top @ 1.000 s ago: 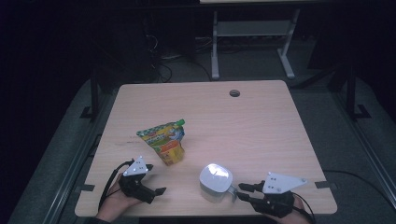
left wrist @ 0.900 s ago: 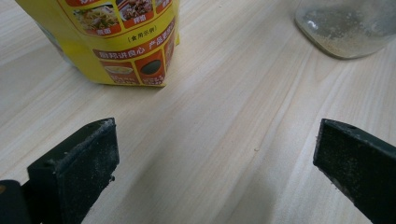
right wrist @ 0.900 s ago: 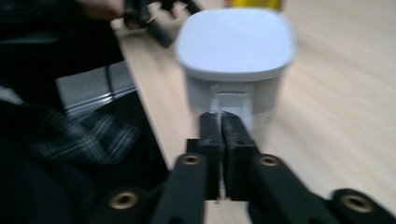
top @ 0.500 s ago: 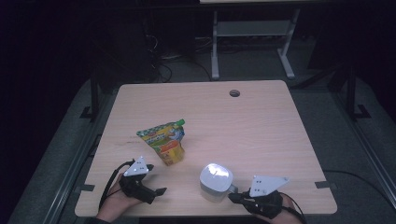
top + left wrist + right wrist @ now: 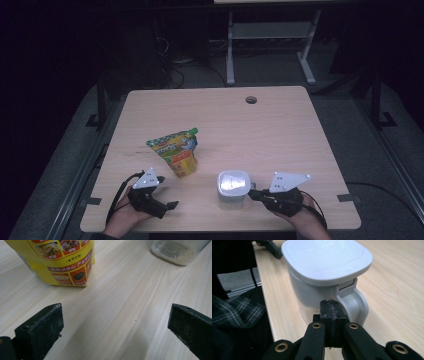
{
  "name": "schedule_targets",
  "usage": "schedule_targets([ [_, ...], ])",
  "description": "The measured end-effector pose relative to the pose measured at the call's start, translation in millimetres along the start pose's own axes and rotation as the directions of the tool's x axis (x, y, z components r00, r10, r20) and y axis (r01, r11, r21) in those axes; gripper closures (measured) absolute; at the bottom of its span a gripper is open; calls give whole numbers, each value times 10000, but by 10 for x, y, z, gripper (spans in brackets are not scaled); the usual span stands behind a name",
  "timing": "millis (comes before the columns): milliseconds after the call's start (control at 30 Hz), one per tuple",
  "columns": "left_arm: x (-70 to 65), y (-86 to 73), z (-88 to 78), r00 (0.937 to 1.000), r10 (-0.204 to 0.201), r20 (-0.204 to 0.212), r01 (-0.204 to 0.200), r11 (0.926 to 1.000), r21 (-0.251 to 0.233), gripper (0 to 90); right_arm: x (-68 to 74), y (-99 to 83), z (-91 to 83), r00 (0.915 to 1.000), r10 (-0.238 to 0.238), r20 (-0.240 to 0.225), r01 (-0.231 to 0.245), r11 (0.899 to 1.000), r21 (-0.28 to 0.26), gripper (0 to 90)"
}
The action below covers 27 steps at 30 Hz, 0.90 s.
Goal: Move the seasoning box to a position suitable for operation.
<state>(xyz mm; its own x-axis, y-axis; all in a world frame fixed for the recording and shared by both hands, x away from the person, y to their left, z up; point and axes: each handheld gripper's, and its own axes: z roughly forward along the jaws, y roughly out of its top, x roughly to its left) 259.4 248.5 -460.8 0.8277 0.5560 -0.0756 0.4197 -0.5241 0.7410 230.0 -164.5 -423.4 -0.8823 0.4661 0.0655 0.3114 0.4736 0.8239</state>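
The right gripper view shows the right gripper [image 5: 332,312] closed beside the container's handle [image 5: 357,302].

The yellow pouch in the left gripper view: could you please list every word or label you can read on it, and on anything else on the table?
"(食用示例)": small bracketed line on the yellow pouch, above its food pictures; roughly legible.
"用料讲良心 产品..." : red band on that pouch, blurred, so my reading is unsure and the end cannot be read.
Pouch front in the high view: print too small to read.
White-lidded container: no text visible.
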Motion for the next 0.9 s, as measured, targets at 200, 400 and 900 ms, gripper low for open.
schedule_targets([
  [200, -1, 0, -1, 10000, 12, 2, -12, 10000, 1, 0, -128, 29, 34, 9998, 33, 199, -31, 9999, -97, 900],
  [400, 3, -4, 1, 10000, 4, 44, -4, 10000, -14, 0, -232, 39, 45, 9997, 81, 228, -76, 9997, -214, 900],
  [900, -37, 11, -36, 9998, 8, 180, -5, 9998, -205, 0, -220, -60, -200, 9987, 293, 426, -263, 9972, -693, 861],
])
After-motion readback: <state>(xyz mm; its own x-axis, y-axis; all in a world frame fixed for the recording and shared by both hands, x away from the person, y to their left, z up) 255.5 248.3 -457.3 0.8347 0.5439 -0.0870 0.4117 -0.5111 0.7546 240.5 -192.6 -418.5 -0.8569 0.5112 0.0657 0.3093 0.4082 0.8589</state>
